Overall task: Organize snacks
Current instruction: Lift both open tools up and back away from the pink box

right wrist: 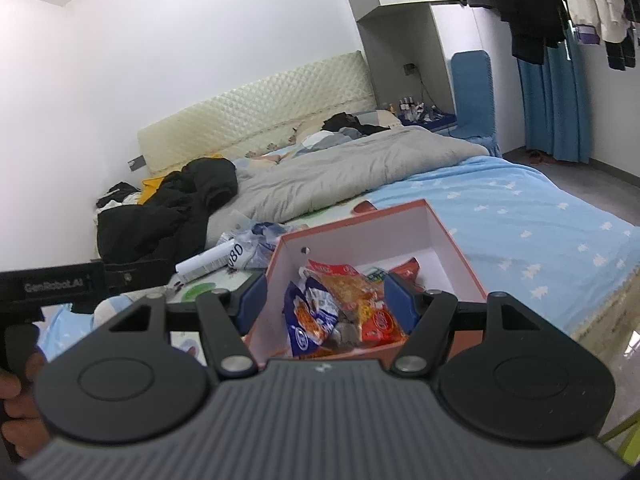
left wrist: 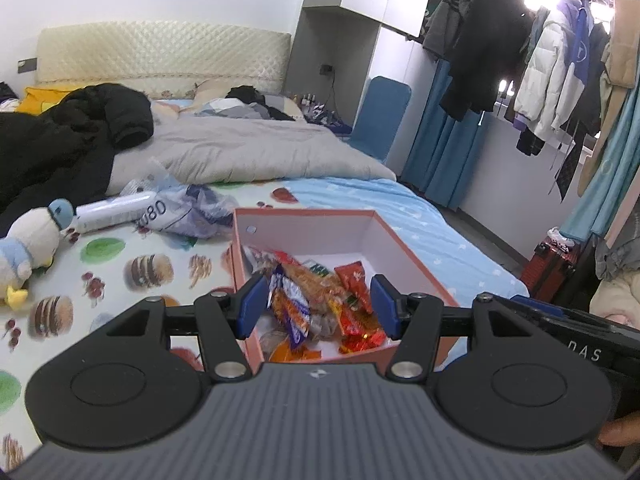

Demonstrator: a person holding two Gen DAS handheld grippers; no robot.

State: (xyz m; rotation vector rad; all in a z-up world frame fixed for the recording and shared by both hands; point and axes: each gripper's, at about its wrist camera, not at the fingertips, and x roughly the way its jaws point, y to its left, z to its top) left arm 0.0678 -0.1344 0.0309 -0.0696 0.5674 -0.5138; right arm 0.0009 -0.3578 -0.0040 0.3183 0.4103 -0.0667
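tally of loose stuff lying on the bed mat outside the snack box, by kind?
Plush toy: 1
White cylindrical bottle: 1
Crumpled plastic bag: 1
Total: 3
Snack packets all sit inside the pink box; none show outside it.

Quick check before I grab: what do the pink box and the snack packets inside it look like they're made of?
Pink box: likely matte paperboard, with thin straight walls, crisp corners and a plain white lining. Snack packets: apparently glossy plastic or foil film, crinkled, printed in bright colours, with light glinting off the folds.
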